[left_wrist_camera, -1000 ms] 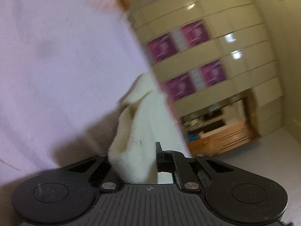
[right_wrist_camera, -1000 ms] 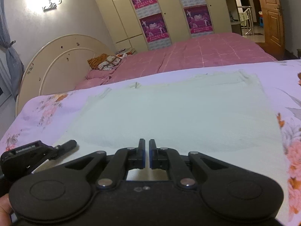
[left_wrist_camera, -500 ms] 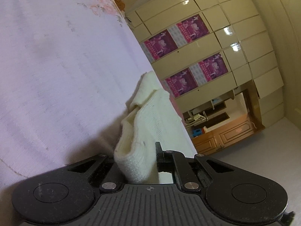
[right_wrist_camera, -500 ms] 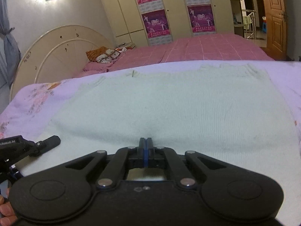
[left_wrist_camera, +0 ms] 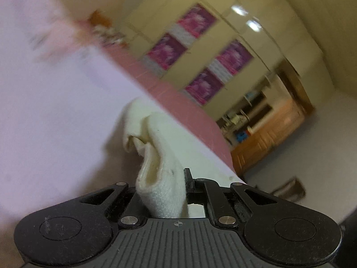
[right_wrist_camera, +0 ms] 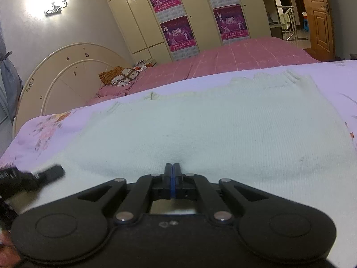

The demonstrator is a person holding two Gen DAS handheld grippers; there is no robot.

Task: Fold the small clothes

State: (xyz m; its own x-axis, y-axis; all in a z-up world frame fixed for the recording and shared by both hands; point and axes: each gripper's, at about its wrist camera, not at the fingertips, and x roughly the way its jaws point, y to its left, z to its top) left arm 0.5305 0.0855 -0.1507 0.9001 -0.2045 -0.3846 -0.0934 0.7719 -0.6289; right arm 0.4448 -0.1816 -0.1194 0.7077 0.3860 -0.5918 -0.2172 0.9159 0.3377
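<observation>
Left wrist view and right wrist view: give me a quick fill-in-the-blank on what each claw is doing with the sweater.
1. The left claw pinches a bunched fold of the cream ____.
2. The right claw is fully ____.
3. The sweater lies on a lilac floral ____.

Missing: sweater; shut; sheet

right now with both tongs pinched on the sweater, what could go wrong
1. The left tongs hold only a bunched edge of the cream knitted sweater; lifting further could let it slip out.
2. The right tongs are shut at the near hem, so pulling unevenly could skew the fold.
</observation>
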